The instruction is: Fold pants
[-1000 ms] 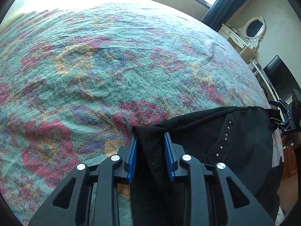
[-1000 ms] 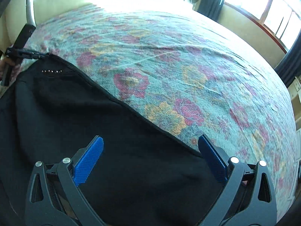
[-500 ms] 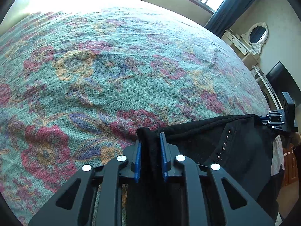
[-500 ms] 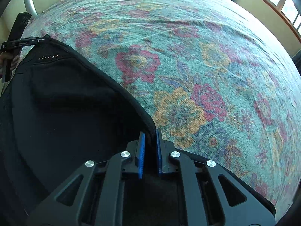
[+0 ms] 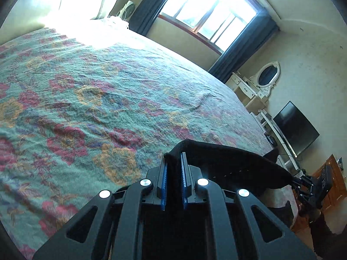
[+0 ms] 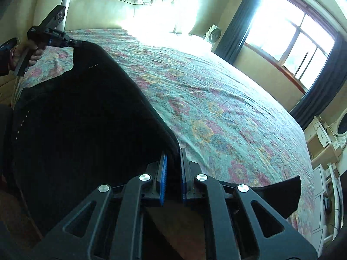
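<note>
The black pants (image 6: pixel 82 130) hang stretched over the near edge of the bed (image 6: pixel 216 112), with each top corner pinched tight in a tool. The left gripper (image 5: pixel 173 169) squeezes one corner and the right gripper (image 6: pixel 172 164) squeezes the other. The lower part of the pants is too dark to make out, and the legs are cut off below the bed's edge.

Pants (image 6: pixel 82 130) lower part runs off the frame bottom, legs unseen. Clamped fabric edge hidden behind fingers (image 5: pixel 164 182). Stud row (image 6: pixel 21 121) too small to identify.
</note>
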Demonstrator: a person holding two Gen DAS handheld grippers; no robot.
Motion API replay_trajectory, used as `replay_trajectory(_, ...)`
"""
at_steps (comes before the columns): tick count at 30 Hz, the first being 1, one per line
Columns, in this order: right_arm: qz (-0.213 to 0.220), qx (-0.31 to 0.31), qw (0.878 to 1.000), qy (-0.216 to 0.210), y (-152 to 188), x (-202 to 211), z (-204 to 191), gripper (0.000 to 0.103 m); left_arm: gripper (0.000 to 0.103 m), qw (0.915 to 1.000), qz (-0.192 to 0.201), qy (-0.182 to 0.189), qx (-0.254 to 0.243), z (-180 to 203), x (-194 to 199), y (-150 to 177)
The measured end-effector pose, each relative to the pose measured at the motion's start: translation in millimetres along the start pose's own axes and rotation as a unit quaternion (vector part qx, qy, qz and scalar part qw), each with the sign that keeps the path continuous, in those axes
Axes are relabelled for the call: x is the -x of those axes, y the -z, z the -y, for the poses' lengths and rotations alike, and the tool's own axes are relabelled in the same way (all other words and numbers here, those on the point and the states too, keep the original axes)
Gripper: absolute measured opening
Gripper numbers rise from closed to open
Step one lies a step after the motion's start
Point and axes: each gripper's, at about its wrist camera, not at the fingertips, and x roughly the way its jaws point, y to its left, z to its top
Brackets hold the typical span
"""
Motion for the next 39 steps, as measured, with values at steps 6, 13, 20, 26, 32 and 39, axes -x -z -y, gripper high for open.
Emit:
replay_trajectory(6,-0.051,0.042,0.998,-0.009,73.7,13.9,-80.2,0.013,0.019,0.9988,-0.036,0.006,0.032,-7.4,47.7,76.6)
replay_trajectory(13,-0.065,-0.191,0.971,-0.125,95.4,25.1,-60.6,0.060,0.045,0.9837,-0.048,0.015,0.172,-32.0,75.1,136.3)
replay_trajectory(20,-0.050,-0.527,0.828,-0.183,124.8,5.0,5.3,0.062,0.052,0.9744,-0.023,0.010,0.223,-6.1,56.1,145.4)
replay_trajectory(26,-0.052,-0.629,0.750,-0.197,151.3,-20.9,-4.3,0.063,0.053,0.9579,-0.007,-0.028,0.286,-16.7,27.4,152.2)
replay_trajectory(32,-0.027,-0.652,0.736,-0.179,152.9,-27.3,-1.3,0.063,0.021,0.9592,0.007,-0.071,0.274,-9.5,12.0,137.7)
replay_trajectory(39,-0.041,-0.649,0.747,-0.136,142.3,-35.2,-2.8,0.059,0.016,0.9593,-0.003,-0.099,0.265,1.6,-2.4,132.6)
